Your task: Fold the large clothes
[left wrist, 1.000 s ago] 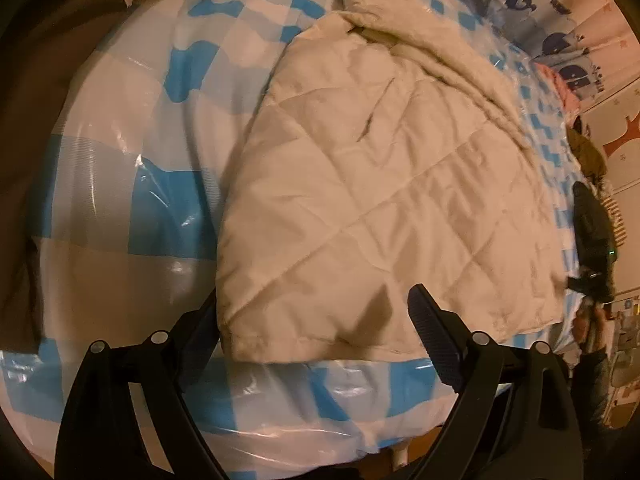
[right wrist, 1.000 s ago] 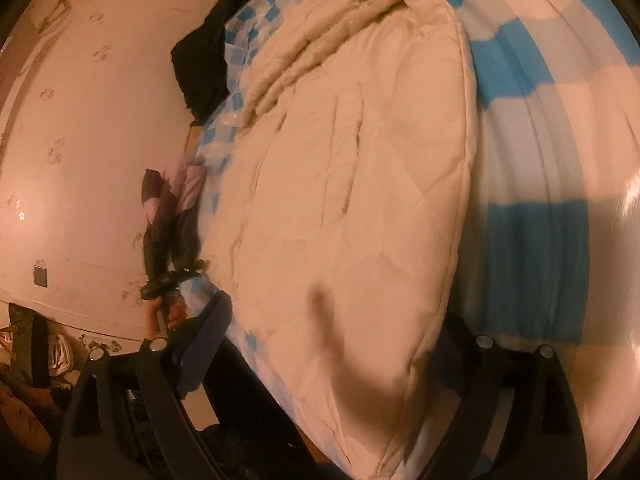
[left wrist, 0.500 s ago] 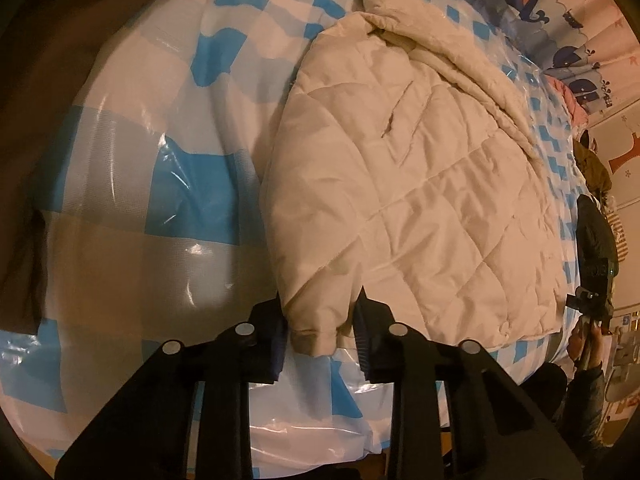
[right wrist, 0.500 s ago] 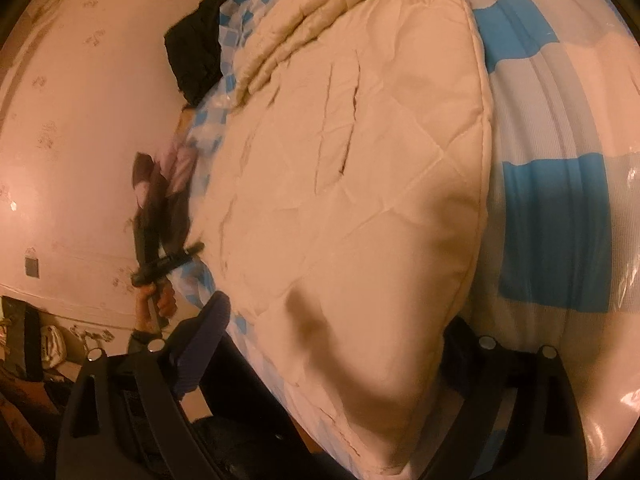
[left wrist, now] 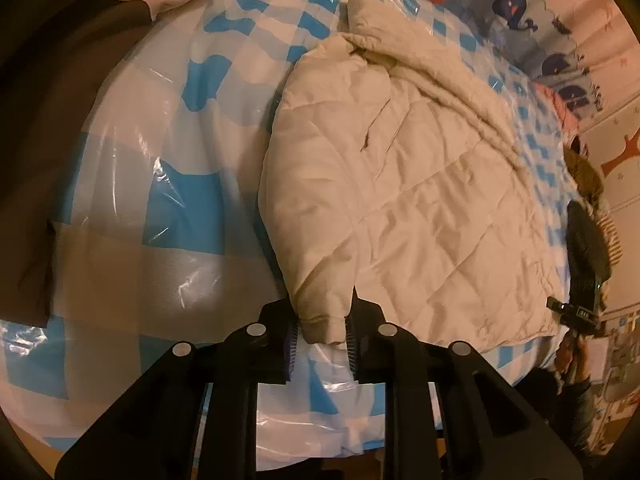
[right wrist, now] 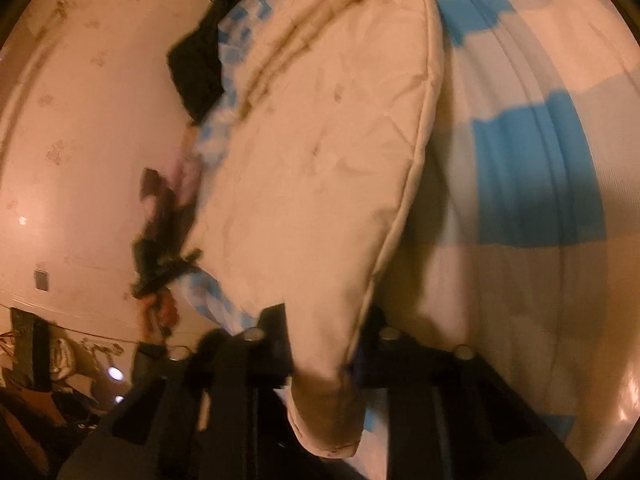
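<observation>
Quilted cream jacket (left wrist: 420, 208) spread ahead on checkered bed (left wrist: 184, 208). My left claw (left wrist: 322, 338) clamped on cuff, right claw (right wrist: 320, 344) clamped on hem corner. Judging fold barely begun; body unfolded.

Cream quilted jacket (left wrist: 408, 208); blue-white checked cover (left wrist: 192, 200).

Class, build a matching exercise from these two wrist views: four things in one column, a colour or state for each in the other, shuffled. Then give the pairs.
Things:
1. quilted jacket
2. bed cover
3. left tongs
4. brown garment

Colour or state:
A. blue and white checks under clear plastic
B. dark, lying at the far left of the bed
C. cream, spread flat
D. shut on the jacket's cuff

Pairs: 1-C, 2-A, 3-D, 4-B
</observation>
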A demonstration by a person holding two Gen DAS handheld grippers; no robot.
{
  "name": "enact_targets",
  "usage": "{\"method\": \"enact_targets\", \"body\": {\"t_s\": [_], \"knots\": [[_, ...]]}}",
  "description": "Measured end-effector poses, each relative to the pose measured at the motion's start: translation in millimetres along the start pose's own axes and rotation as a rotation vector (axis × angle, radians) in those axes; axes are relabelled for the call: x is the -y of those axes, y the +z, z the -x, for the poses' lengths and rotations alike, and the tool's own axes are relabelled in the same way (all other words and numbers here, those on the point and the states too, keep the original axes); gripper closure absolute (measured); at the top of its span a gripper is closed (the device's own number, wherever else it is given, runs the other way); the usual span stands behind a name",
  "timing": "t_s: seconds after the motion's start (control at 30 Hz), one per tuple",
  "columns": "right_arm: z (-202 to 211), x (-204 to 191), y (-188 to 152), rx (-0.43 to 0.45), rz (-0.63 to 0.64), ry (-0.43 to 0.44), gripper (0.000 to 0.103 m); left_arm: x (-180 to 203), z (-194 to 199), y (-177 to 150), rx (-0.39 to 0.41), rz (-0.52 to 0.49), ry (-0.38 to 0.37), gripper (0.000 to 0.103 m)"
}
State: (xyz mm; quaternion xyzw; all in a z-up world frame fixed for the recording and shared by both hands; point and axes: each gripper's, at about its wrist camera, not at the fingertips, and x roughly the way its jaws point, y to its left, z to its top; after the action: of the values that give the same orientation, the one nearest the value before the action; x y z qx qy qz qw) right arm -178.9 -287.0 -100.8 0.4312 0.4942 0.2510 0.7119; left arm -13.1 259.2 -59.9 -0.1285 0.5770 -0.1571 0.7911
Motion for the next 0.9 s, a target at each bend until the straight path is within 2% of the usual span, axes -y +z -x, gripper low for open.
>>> {"method": "enact_targets", "body": {"t_s": [0.23,0.43,0.57,0.77,0.9], "knots": [[32,-59,23,0.128,0.114,0.081,0.088,30,47,6,0.091,-0.032,-0.078,0.088],[65,-71,5,0.167,0.146,0.114,0.088,60,84,-18,0.122,-0.076,-0.151,0.088],[87,-58,-19,0.183,0.126,0.115,0.088,69,95,-55,0.113,-0.090,-0.188,0.088],[115,-25,-62,0.192,0.062,0.131,0.088,60,89,-118,0.068,-0.064,-0.231,0.088],[126,-10,-94,0.173,0.043,0.110,0.088,50,81,-156,0.021,-0.068,-0.237,0.088]]}}
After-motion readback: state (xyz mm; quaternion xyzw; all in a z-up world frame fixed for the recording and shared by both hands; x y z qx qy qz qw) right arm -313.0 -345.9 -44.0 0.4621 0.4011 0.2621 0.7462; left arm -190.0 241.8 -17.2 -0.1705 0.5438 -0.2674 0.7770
